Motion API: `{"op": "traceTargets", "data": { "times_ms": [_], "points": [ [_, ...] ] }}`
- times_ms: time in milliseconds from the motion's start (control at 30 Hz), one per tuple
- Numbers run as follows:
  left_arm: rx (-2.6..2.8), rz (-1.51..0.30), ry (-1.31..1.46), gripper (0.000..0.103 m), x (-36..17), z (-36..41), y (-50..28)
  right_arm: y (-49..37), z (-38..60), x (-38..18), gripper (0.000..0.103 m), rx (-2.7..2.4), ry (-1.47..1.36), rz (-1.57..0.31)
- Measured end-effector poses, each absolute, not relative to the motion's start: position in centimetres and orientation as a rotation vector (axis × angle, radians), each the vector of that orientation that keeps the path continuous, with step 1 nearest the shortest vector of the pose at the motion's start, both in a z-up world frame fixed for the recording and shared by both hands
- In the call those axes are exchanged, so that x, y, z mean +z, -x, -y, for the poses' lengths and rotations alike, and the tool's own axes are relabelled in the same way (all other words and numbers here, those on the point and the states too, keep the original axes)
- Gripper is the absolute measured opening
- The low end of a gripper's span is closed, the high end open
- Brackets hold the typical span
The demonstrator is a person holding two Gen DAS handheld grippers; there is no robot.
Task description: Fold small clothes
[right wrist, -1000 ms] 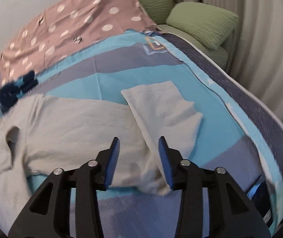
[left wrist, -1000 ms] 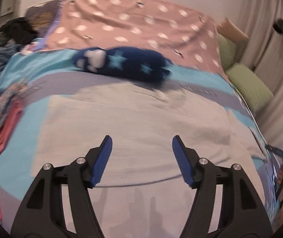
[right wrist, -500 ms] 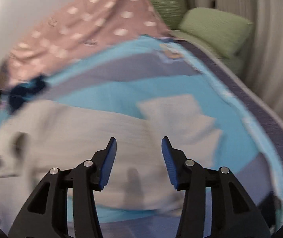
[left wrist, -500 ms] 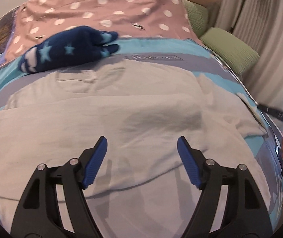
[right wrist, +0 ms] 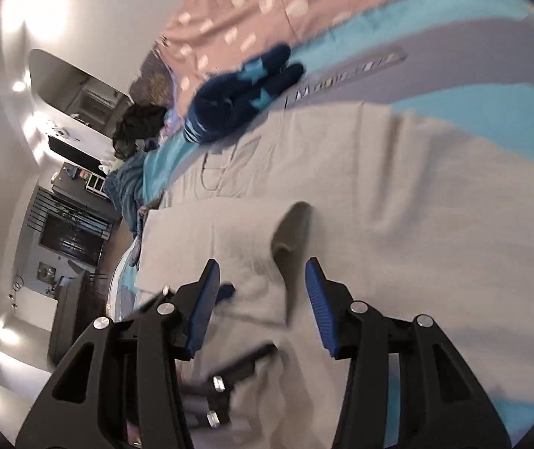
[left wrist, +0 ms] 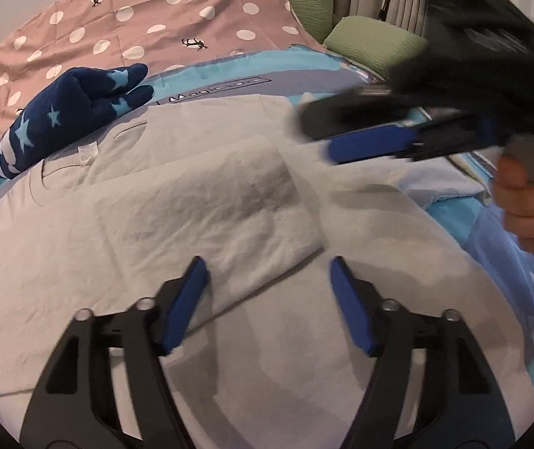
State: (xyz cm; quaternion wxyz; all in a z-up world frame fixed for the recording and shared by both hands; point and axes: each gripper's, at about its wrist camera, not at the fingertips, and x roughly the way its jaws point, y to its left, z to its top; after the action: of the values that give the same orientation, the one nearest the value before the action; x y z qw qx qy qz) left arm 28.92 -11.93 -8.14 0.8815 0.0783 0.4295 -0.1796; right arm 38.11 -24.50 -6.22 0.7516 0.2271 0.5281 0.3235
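Note:
A light grey T-shirt [left wrist: 177,202] lies spread on the bed, one sleeve folded in over its body; it also fills the right wrist view [right wrist: 398,202]. My left gripper [left wrist: 267,273] is open and empty, low over the folded sleeve's hem. My right gripper [right wrist: 261,275] is open and empty above the shirt's middle. It shows blurred at the upper right of the left wrist view [left wrist: 345,131], held in a hand. Part of the left gripper [right wrist: 229,370] shows low in the right wrist view.
A navy garment with light blue stars [left wrist: 68,112] lies beyond the shirt's collar, also in the right wrist view [right wrist: 240,93]. A pink polka-dot cover [left wrist: 147,26] lies behind it. Green pillows [left wrist: 375,45] sit at the far right. The bedsheet [left wrist: 491,232] is blue and grey.
Both grippers stayed open. The right gripper swung left over the shirt and rolled sideways, entering the left view. The left gripper moved closer over the folded sleeve.

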Motion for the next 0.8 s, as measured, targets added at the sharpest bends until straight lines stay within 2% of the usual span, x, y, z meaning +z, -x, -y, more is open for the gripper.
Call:
{"op": "traceTargets", "data": {
  "times_ms": [33, 67, 133, 167, 233, 267, 367, 500, 533, 567, 600, 633, 667, 700, 733, 800],
  "points": [
    [-0.357, -0.900, -0.184, 0.050, -8.4, 12.0, -29.1, -38.9, 23.7, -6.7, 0.049, 0.707, -0.507, -1.177],
    [-0.348, -0.906, -0.195, 0.047, -8.5, 12.0, -29.3, -39.3, 23.0, -7.2, 0.049, 0.706, -0.515, -1.199],
    [-0.346, -0.907, -0.174, 0.034, -8.4, 11.6, -29.7, -40.9, 21.6, -8.3, 0.052, 0.692, -0.535, -1.253],
    [-0.339, -0.909, -0.162, 0.024, -8.4, 11.3, -29.8, -41.7, 21.3, -8.9, 0.052, 0.676, -0.548, -1.281],
    [-0.344, -0.913, -0.111, 0.016, -8.3, 10.5, -30.1, -42.3, 21.6, -9.4, 0.034, 0.633, -0.605, -1.277],
    [-0.349, -0.908, -0.081, 0.014, -8.3, 10.0, -30.0, -42.5, 21.6, -8.8, 0.003, 0.613, -0.594, -1.232],
    [-0.408, -0.880, 0.020, 0.011, -8.1, 8.6, -29.7, -42.0, 21.5, -6.0, 0.002, 0.646, -0.516, -1.047],
    [-0.500, -0.885, 0.136, 0.011, -8.4, 7.3, -29.8, -41.4, 20.2, -6.6, 0.004, 0.565, -0.330, -1.041],
    [-0.508, -0.886, 0.145, 0.013, -8.5, 7.2, -29.8, -41.5, 20.1, -6.8, 0.010, 0.550, -0.319, -1.042],
    [-0.515, -0.888, 0.155, 0.016, -8.6, 7.2, -29.7, -41.4, 20.5, -7.0, 0.026, 0.518, -0.312, -1.042],
    [-0.521, -0.889, 0.163, 0.024, -8.6, 7.2, -29.6, -41.0, 21.2, -7.0, 0.041, 0.474, -0.317, -1.037],
    [-0.525, -0.888, 0.167, 0.034, -8.6, 7.2, -29.5, -40.2, 22.5, -6.9, 0.044, 0.457, -0.333, -1.025],
    [-0.529, -0.881, 0.167, 0.039, -8.5, 7.3, -29.3, -39.5, 23.7, -6.8, 0.044, 0.442, -0.349, -1.003],
    [-0.529, -0.873, 0.161, 0.050, -8.4, 7.4, -29.1, -38.7, 24.6, -6.3, 0.044, 0.422, -0.350, -0.977],
    [-0.528, -0.861, 0.146, 0.056, -8.2, 7.6, -28.7, -37.8, 26.1, -5.8, 0.044, 0.372, -0.327, -0.947],
    [-0.527, -0.857, 0.119, 0.058, -8.2, 8.2, -28.5, -36.2, 29.6, -5.2, 0.044, 0.218, -0.253, -0.894]
  ]
}}
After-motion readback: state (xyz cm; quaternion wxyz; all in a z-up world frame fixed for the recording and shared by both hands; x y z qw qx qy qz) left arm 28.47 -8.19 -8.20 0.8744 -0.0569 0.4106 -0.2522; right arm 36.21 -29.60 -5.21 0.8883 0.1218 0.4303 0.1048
